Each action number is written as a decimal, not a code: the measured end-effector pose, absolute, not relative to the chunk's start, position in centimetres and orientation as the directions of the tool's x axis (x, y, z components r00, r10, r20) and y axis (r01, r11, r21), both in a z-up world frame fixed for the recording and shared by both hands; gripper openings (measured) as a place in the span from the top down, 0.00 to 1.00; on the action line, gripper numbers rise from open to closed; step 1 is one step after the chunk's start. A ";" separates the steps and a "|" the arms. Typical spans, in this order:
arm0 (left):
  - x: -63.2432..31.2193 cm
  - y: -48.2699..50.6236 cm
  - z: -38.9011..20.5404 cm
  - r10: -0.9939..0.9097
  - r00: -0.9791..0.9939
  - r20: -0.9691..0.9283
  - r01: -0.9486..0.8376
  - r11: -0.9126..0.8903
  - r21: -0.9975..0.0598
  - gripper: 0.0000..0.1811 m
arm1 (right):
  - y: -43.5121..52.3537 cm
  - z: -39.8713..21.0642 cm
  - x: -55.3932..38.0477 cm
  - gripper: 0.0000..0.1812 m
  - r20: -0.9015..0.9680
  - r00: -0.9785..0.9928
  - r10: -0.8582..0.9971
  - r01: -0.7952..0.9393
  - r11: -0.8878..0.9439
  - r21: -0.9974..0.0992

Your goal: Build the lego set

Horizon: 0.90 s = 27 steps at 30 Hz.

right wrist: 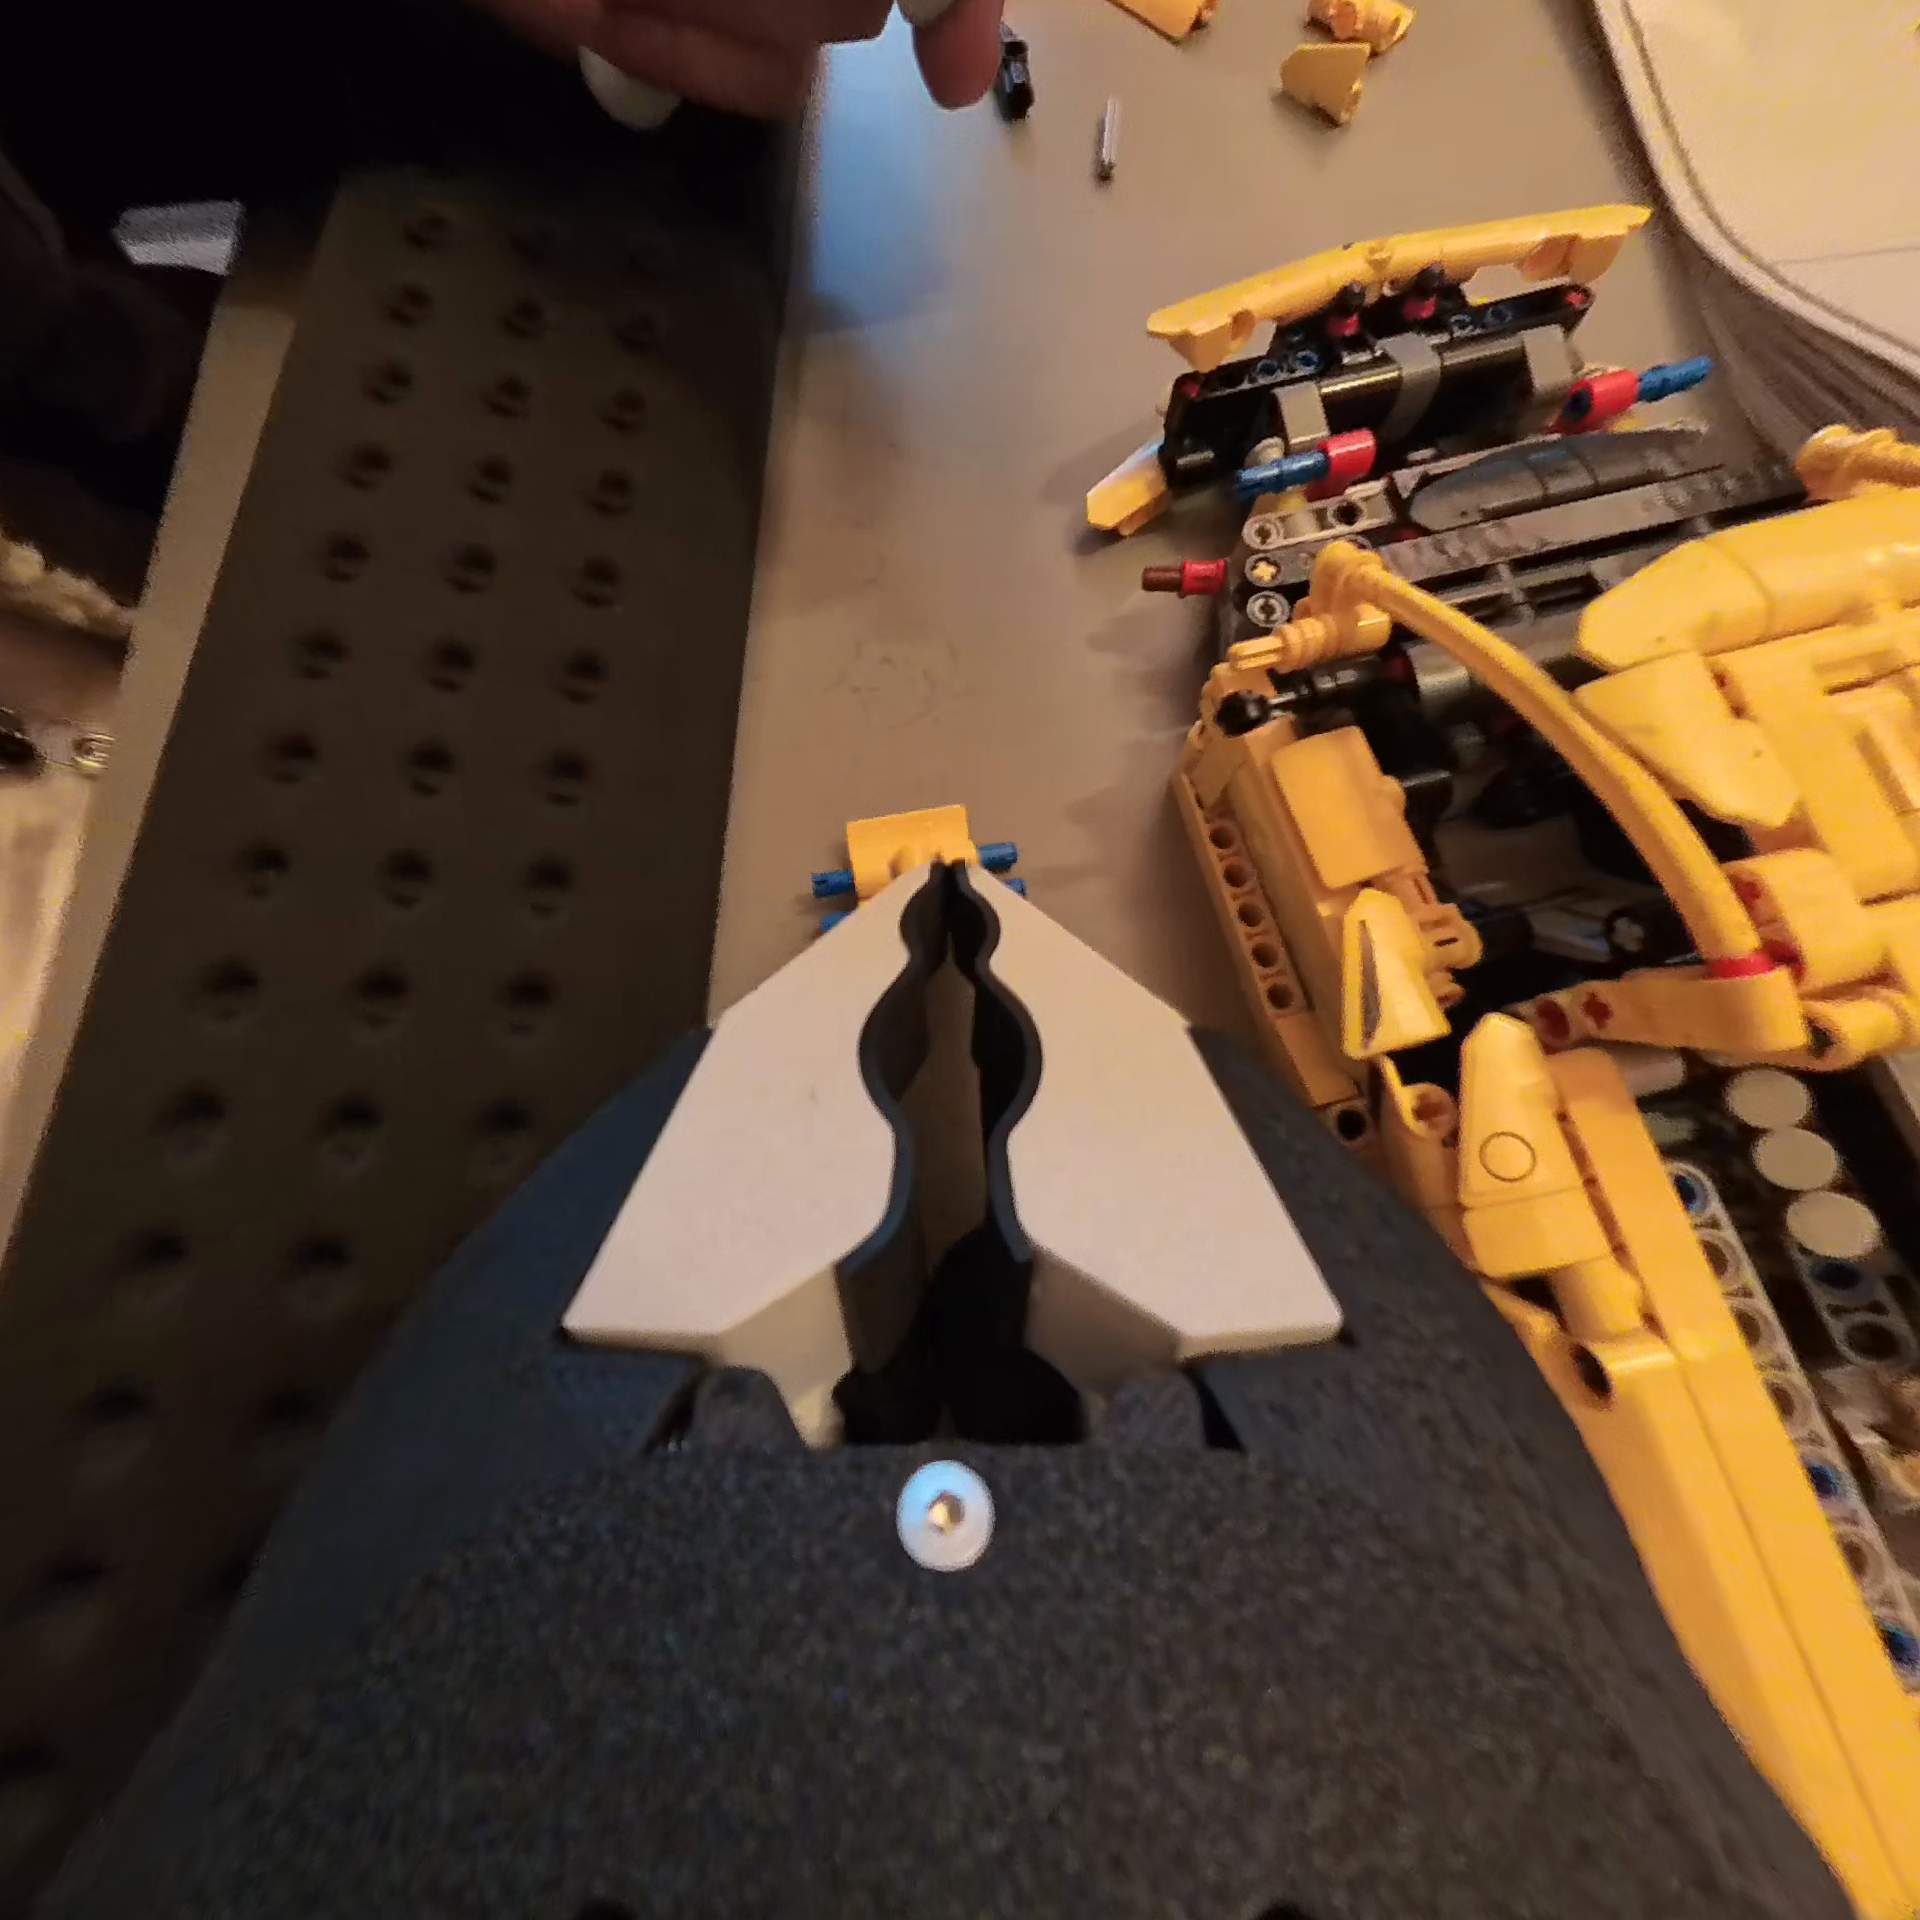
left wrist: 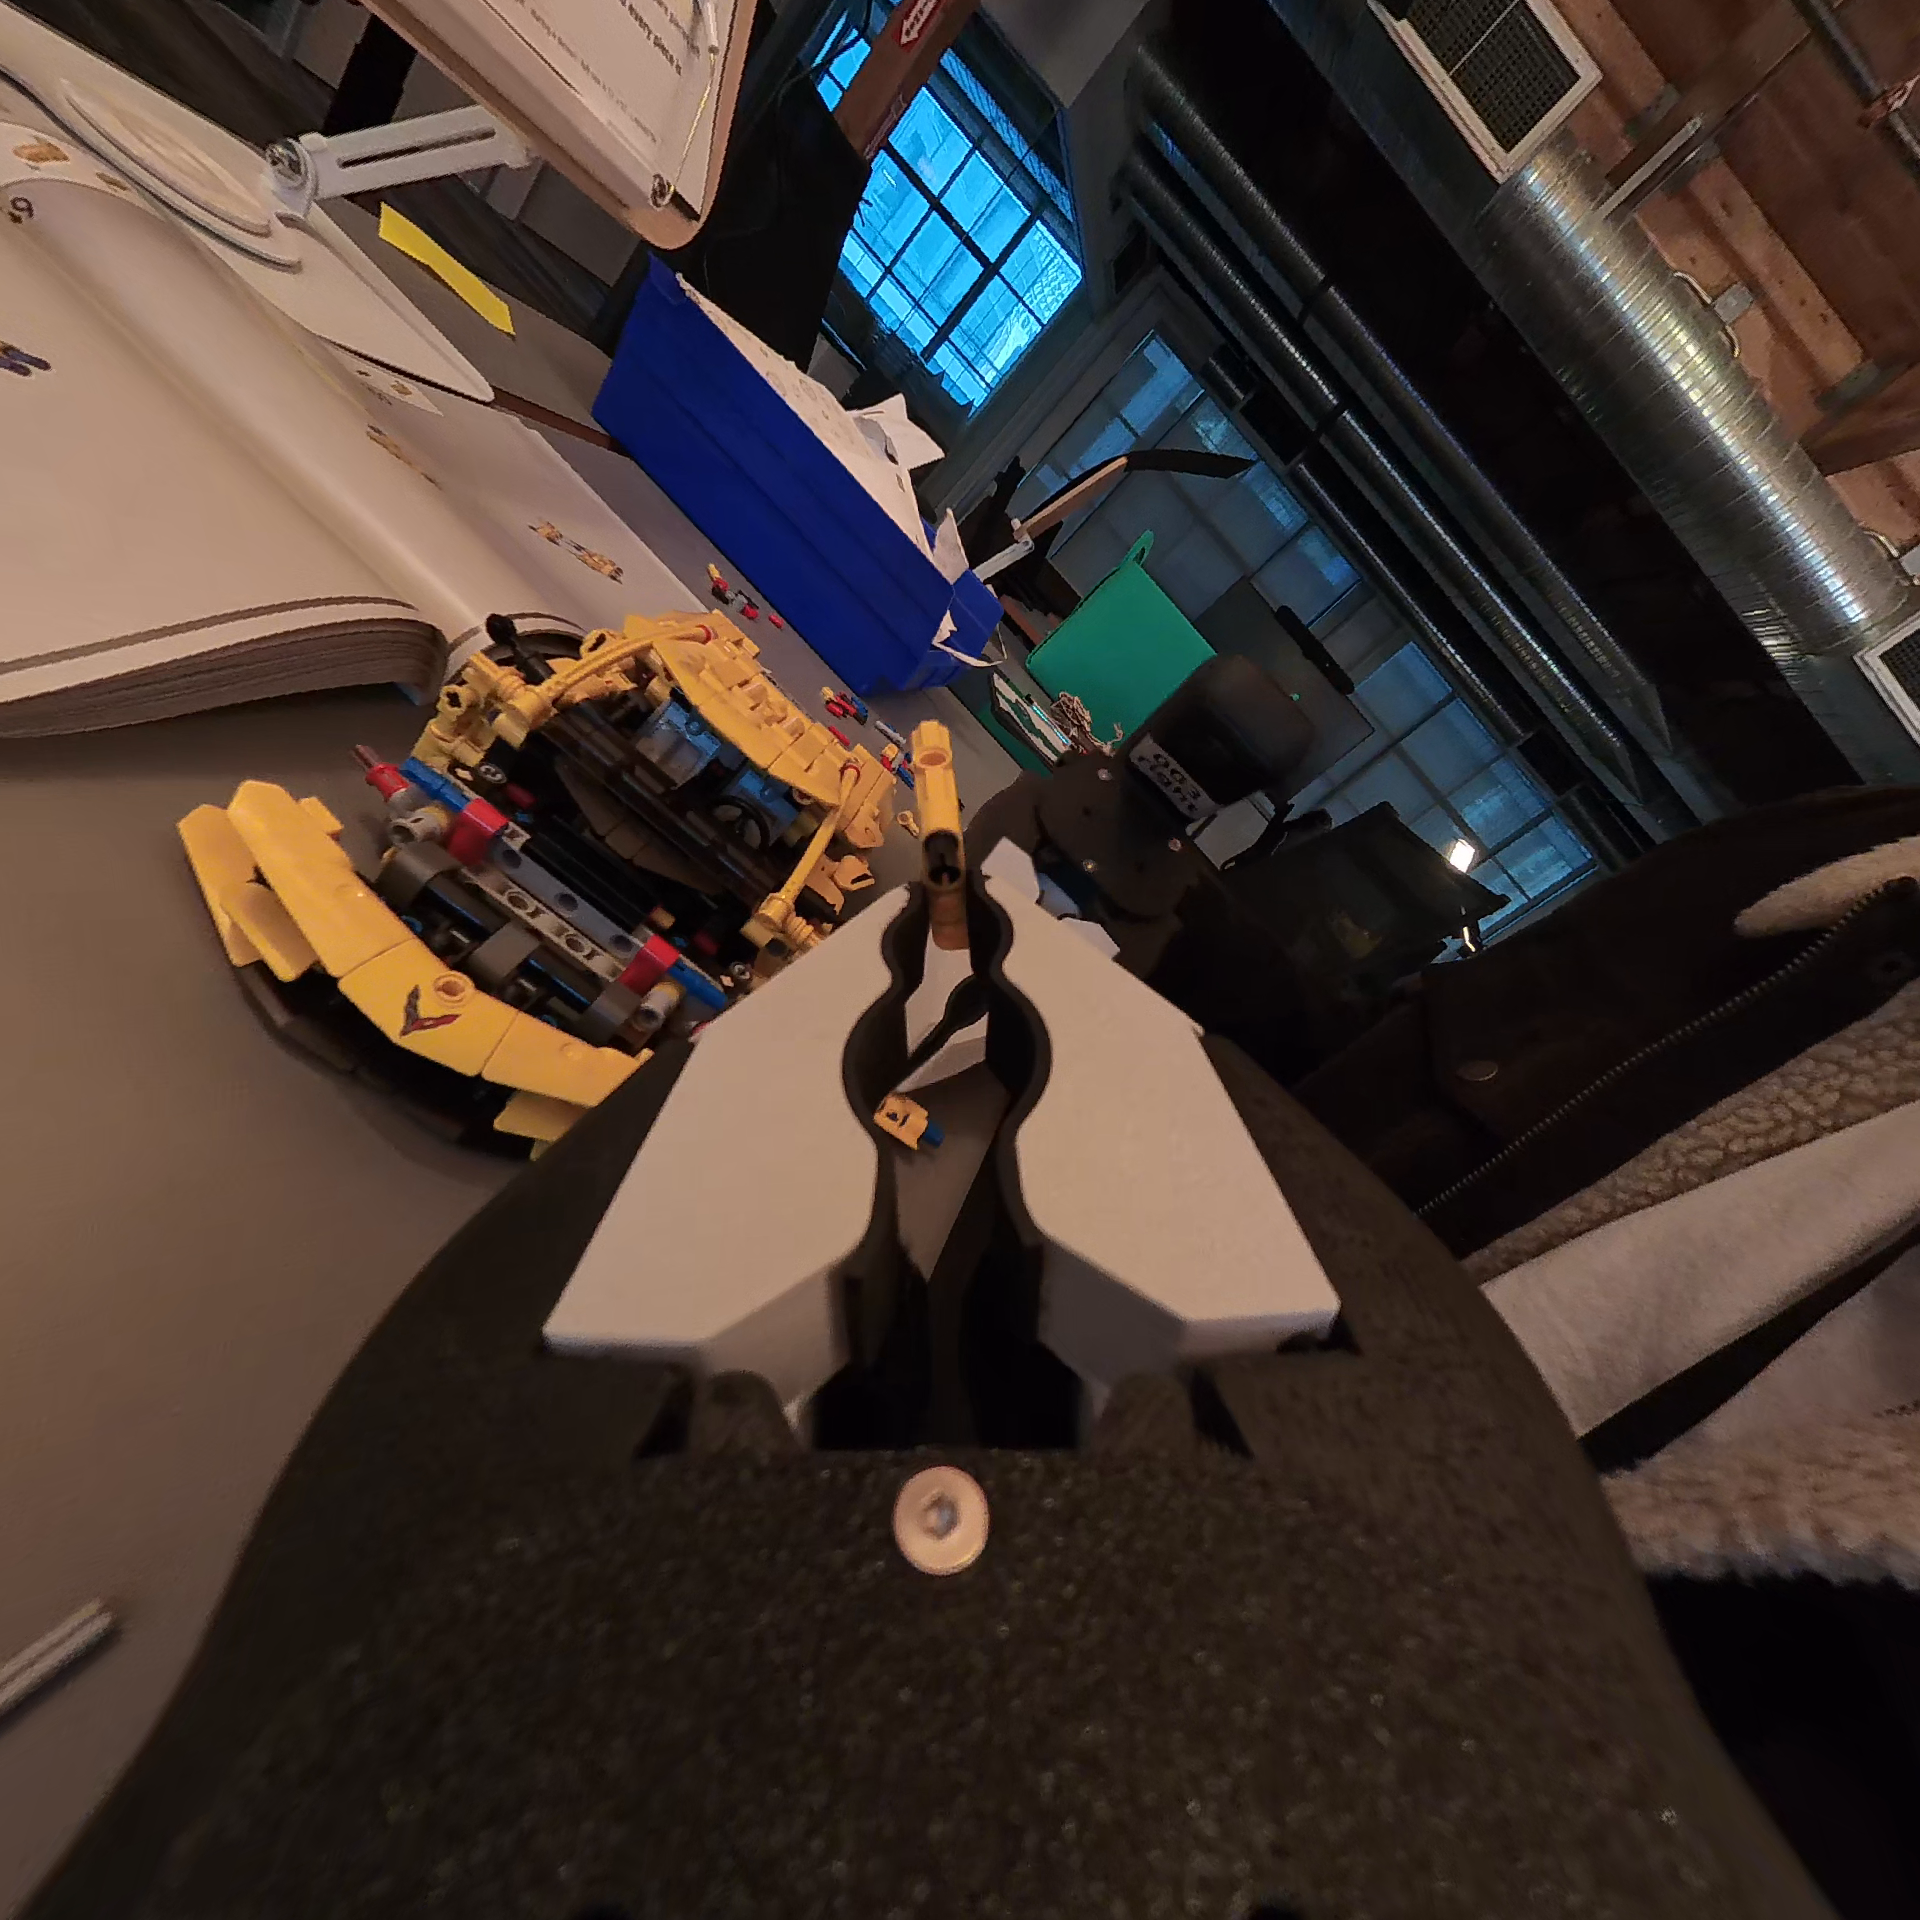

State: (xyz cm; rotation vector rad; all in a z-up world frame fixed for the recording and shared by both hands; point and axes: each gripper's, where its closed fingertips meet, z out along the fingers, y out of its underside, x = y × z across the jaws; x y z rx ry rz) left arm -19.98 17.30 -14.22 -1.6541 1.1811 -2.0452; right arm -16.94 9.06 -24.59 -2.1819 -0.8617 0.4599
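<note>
The yellow car model (left wrist: 582,831) sits on the grey table (left wrist: 156,1143) well along but, by my reckoning, far from finished: its sides and curved roof rails are in place, yet the black and grey beam frame shows bare through the middle, and blue and red pins stick out unmated. The front bumper section (right wrist: 1392,343), yellow over black beams, appears to lie just beside the body in the right wrist view rather than locked onto it, though I cannot be sure they are apart. Loose yellow panels (right wrist: 1320,73) and a small grey axle (right wrist: 1108,135) lie farther out on the table, and the instruction book (left wrist: 208,499) lies open behind the car. The left hand-held gripper (left wrist: 948,914) has its tips pressed in on a slim yellow connector piece (left wrist: 940,821), which stands up out of the tips, in the air near the car's flank. The right hand-held gripper (right wrist: 940,883) is likewise pinched nearly closed on a small yellow bracket with blue pins (right wrist: 909,844), low over bare table beside the car; whether it rests on the surface I cannot tell. Both pieces look meant for joining, then fitting onto the body, so a good deal of panelling remains.
</note>
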 end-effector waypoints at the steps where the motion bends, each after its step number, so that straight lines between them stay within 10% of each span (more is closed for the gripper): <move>1: -20.0 17.3 -14.2 -0.642 -0.320 0.696 -0.282 -0.637 -0.717 0.96 | 8.9 -24.8 -17.1 1.00 -0.087 0.705 0.704 0.434 -0.524 -0.733; 27: -20.0 17.4 -14.2 -0.636 -0.322 0.702 -0.279 -0.644 -0.712 0.96 | 8.9 -24.9 -16.4 1.00 0.126 0.663 0.738 0.567 -0.386 -0.727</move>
